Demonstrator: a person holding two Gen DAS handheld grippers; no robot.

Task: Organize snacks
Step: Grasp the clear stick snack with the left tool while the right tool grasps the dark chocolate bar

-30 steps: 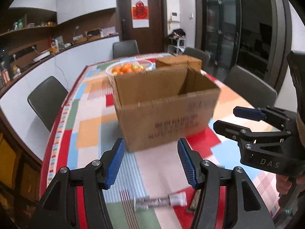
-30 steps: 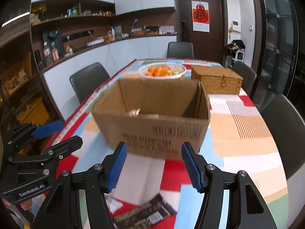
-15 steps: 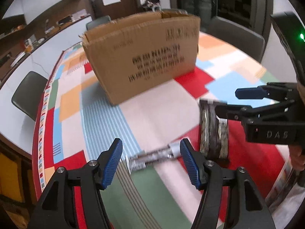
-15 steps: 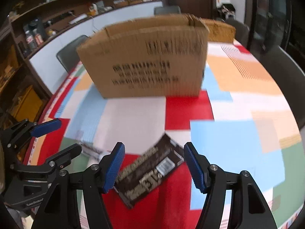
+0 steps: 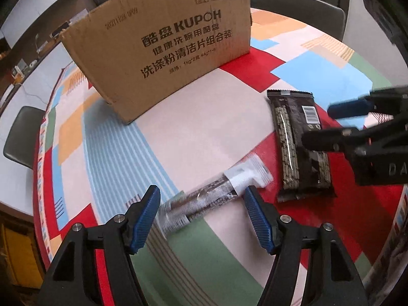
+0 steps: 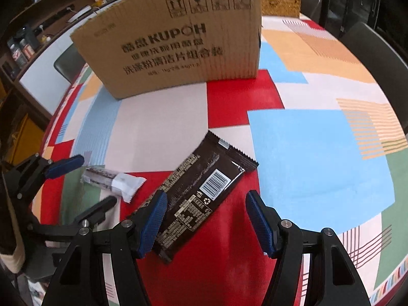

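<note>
A brown cardboard box stands on the patchwork tablecloth; it also shows in the right wrist view. A slim silver-and-white snack bar lies flat between the fingers of my open left gripper, not held. A dark brown snack pack lies on a red patch, its near end between the fingers of my open right gripper. The pack and the right gripper show in the left wrist view. The bar and the left gripper show in the right wrist view.
A woven wicker box sits behind the cardboard box. Dark chairs stand around the table. A counter and shelves with bottles line the left wall. The table's near edge is close below both grippers.
Both grippers have tilted down and dropped toward the table. The snack bar now sits between the left fingers and the dark pack between the right fingers. The box interior is out of sight.
</note>
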